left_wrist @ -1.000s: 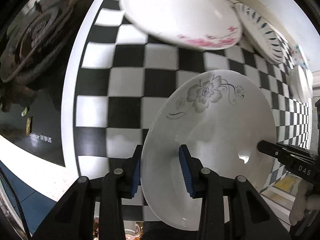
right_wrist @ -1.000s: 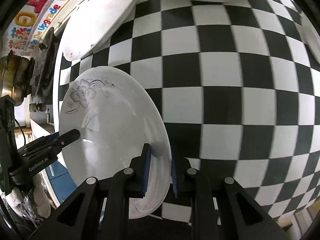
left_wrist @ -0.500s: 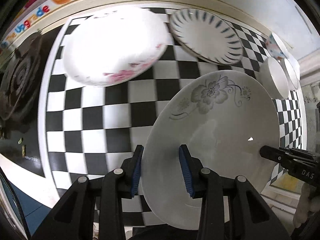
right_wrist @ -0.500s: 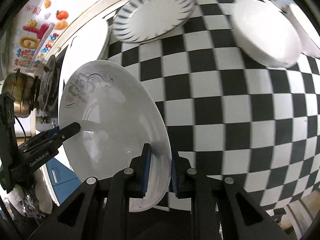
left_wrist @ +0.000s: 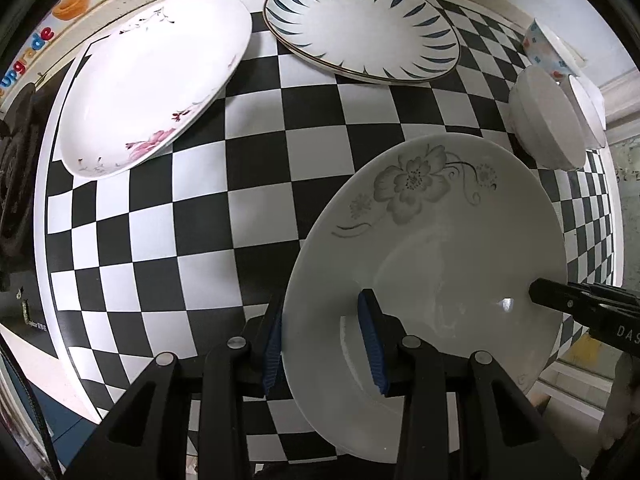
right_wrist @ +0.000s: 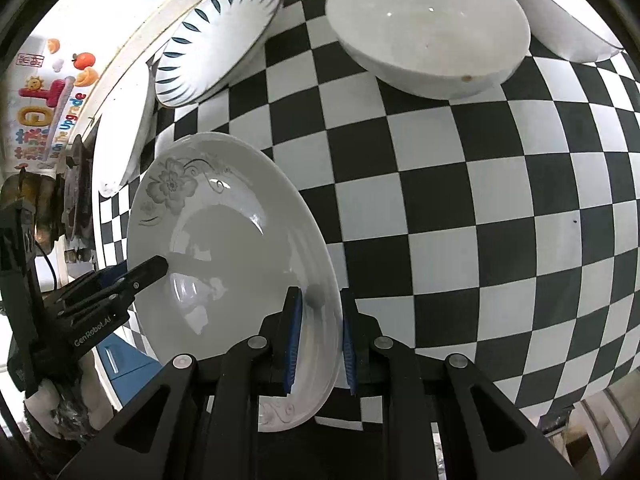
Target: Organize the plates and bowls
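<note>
A white plate with a grey flower (left_wrist: 432, 248) is held in the air above the checkered counter by both grippers. My left gripper (left_wrist: 320, 340) is shut on its near rim. My right gripper (right_wrist: 318, 336) is shut on the opposite rim of the same plate (right_wrist: 224, 248); its finger shows at the right in the left wrist view (left_wrist: 560, 300). A pink-flowered plate (left_wrist: 148, 84) and a blue-striped plate (left_wrist: 360, 28) lie at the back. A white bowl (right_wrist: 428, 28) stands at the back right.
The black-and-white checkered counter (left_wrist: 200, 220) runs under everything. More bowls (left_wrist: 560, 80) sit together at the far right, one with coloured dots (left_wrist: 544, 48). A stove with a pot (right_wrist: 52, 200) is at the left end. A wall with stickers stands behind.
Both grippers, holding the grey-flower plate, have risen and swung right along the counter. The stove has slid out of view; the striped plate and the bowls have come into view.
</note>
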The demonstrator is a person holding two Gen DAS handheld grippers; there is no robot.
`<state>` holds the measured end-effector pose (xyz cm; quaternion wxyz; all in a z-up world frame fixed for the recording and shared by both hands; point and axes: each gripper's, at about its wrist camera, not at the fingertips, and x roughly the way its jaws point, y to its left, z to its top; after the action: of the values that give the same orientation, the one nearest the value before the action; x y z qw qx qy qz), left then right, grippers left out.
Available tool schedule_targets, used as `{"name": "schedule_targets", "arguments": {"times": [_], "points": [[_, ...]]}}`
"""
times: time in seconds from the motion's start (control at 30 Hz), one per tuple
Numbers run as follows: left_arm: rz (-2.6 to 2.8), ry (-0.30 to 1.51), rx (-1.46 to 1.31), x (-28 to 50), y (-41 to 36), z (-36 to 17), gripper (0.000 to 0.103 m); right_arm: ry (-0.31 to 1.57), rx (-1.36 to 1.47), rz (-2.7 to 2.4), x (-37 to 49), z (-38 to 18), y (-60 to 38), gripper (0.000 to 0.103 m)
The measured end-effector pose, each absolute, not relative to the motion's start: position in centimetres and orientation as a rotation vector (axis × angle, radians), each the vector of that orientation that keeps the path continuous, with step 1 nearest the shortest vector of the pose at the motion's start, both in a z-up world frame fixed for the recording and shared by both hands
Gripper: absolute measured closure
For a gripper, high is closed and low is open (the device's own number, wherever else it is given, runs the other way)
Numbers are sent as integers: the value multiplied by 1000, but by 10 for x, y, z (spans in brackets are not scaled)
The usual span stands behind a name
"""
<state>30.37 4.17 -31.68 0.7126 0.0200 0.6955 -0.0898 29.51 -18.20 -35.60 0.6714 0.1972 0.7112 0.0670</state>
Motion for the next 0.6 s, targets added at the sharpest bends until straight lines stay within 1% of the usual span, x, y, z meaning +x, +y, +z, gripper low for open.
{"name": "schedule_targets", "arguments": {"times": [0.33,0.53,0.6], "points": [[-157,1563,76,319,24,-333,70,1627,449,183,303,-368,-189,83],[-147,1558,79,322,23,-333,70,1647,427,195,307,-372,-190,83],[-145,1552,79,326,6,-341,70,1653,424,193,307,-373,-190,83]]}}
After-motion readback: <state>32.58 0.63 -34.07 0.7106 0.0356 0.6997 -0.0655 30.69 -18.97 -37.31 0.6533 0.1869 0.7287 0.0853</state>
